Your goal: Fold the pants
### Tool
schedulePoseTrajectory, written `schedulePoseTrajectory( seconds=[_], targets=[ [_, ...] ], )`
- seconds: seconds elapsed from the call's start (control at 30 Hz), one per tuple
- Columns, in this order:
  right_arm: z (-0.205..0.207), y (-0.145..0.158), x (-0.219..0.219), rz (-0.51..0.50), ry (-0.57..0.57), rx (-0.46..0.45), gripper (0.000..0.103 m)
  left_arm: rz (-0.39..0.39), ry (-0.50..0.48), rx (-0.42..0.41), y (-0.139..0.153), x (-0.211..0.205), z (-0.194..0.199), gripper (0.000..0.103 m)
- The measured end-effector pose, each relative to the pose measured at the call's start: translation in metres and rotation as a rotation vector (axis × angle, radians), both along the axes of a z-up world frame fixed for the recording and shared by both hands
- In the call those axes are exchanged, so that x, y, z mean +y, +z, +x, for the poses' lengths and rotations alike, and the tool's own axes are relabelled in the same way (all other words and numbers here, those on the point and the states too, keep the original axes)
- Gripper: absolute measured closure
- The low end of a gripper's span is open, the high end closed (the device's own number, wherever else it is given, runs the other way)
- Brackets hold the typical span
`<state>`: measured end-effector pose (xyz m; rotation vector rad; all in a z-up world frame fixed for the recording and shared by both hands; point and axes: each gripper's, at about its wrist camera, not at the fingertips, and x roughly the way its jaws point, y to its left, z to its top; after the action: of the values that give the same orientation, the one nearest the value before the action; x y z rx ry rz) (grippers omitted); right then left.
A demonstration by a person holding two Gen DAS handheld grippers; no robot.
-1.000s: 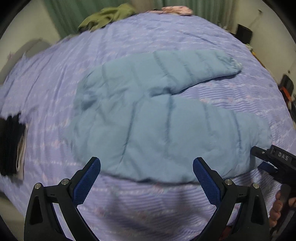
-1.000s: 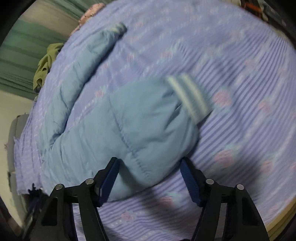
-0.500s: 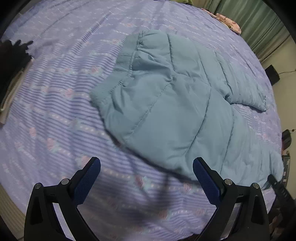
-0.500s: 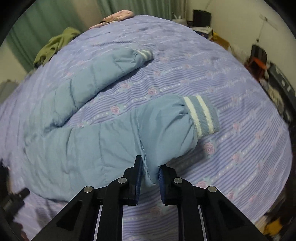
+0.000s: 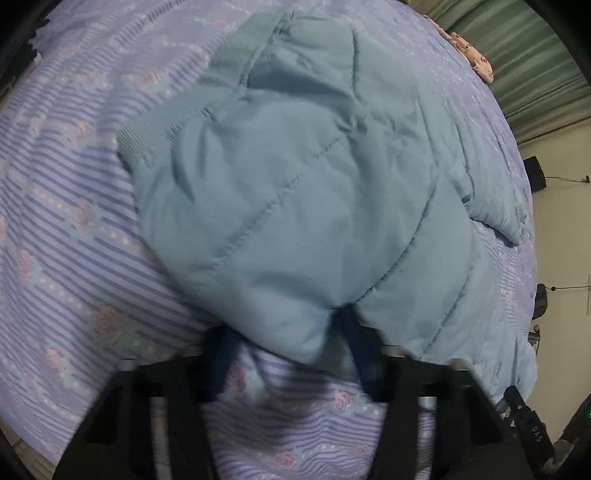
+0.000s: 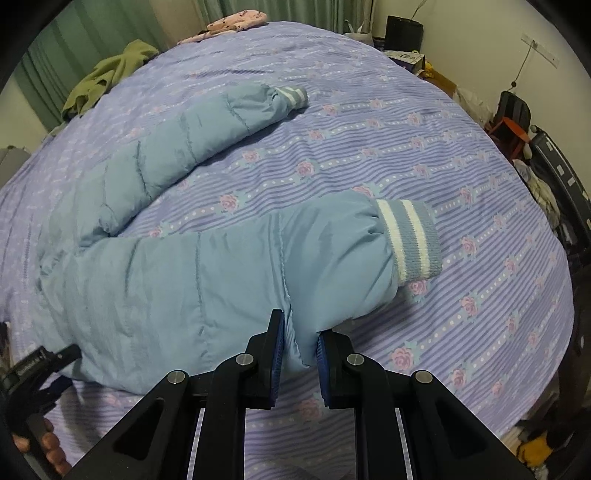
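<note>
- Pants [image 6: 207,273] lay spread on the bed [image 6: 424,155], legs apart; striped cuff [image 6: 410,240] of the near leg pointed twd the bed's right edge.
- R gripper [image 6: 299,350]: narrow, pinching the near leg's lower edge.
- L gripper [image 5: 288,354]: blurred, part-closed around the padded edge near the waist; grip — can't tell.
- Green cloth [image 6: 107,74] at the far-left corner.

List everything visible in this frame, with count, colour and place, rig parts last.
Padded pants: one, light blue, spread on the bed, legs apart.
Striped cuffs: two, blue and white, at the leg ends.
Bedspread: one, lilac stripes with pink roses.
Green garment: one, far edge of bed.
Pink garment: one, far edge.
Curtain: green, behind the bed.
Left tongs: black, blue pads, straddling the pants' edge near the waist, blurred.
Right tongs: shut on the near leg's edge.
</note>
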<state>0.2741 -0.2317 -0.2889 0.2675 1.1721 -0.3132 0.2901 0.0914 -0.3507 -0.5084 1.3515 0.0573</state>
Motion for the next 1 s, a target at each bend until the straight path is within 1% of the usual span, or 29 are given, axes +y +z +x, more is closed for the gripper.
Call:
schedulePoseTrajectory(
  seconds=[0.1, 0.13, 0.17, 0.27, 0.33, 0.37, 0.4, 0.5, 0.53, 0.63, 0.73, 0.87, 1.0],
  targets=[
    [-0.001, 0.012, 0.003, -0.001, 0.010, -0.018, 0.086, -0.031, -0.005, -0.027, 0.015, 0.003, -0.002, 0.087],
    [-0.001, 0.016, 0.004, 0.002, 0.015, -0.027, 0.086, -0.044, -0.005, -0.052, 0.024, 0.005, -0.004, 0.088],
    [0.000, 0.023, 0.004, 0.004, 0.019, -0.040, 0.086, -0.041, -0.006, -0.065, 0.030, 0.005, -0.006, 0.089],
    [0.000, 0.040, 0.004, 0.014, 0.022, -0.081, 0.086, -0.019, -0.005, -0.135, 0.064, 0.009, -0.008, 0.090],
    [0.002, 0.053, 0.001, 0.025, 0.019, -0.109, 0.086, 0.010, -0.010, -0.198, 0.090, 0.007, -0.004, 0.091],
    [0.004, 0.059, -0.002, 0.034, 0.015, -0.122, 0.086, 0.016, -0.012, -0.217, 0.096, 0.009, 0.000, 0.091],
    [0.006, 0.066, -0.005, 0.044, 0.008, -0.140, 0.086, 0.031, -0.021, -0.252, 0.110, 0.007, 0.006, 0.092],
    [0.022, 0.086, -0.014, 0.069, -0.020, -0.207, 0.086, 0.053, -0.041, -0.316, 0.128, -0.007, 0.030, 0.093],
    [0.029, 0.090, -0.016, 0.071, -0.028, -0.228, 0.086, 0.061, -0.046, -0.331, 0.130, -0.015, 0.043, 0.093],
    [0.062, 0.099, -0.026, 0.073, -0.061, -0.295, 0.087, 0.091, -0.059, -0.373, 0.136, -0.024, 0.074, 0.094],
    [0.098, 0.095, -0.033, 0.062, -0.086, -0.339, 0.090, 0.134, -0.086, -0.399, 0.132, -0.033, 0.109, 0.094],
    [0.159, 0.073, -0.045, 0.094, -0.101, -0.342, 0.092, 0.163, -0.089, -0.393, 0.119, -0.042, 0.152, 0.094],
    [0.206, 0.060, -0.047, 0.078, -0.079, -0.344, 0.094, 0.201, -0.090, -0.368, 0.105, -0.048, 0.184, 0.094]
  ],
)
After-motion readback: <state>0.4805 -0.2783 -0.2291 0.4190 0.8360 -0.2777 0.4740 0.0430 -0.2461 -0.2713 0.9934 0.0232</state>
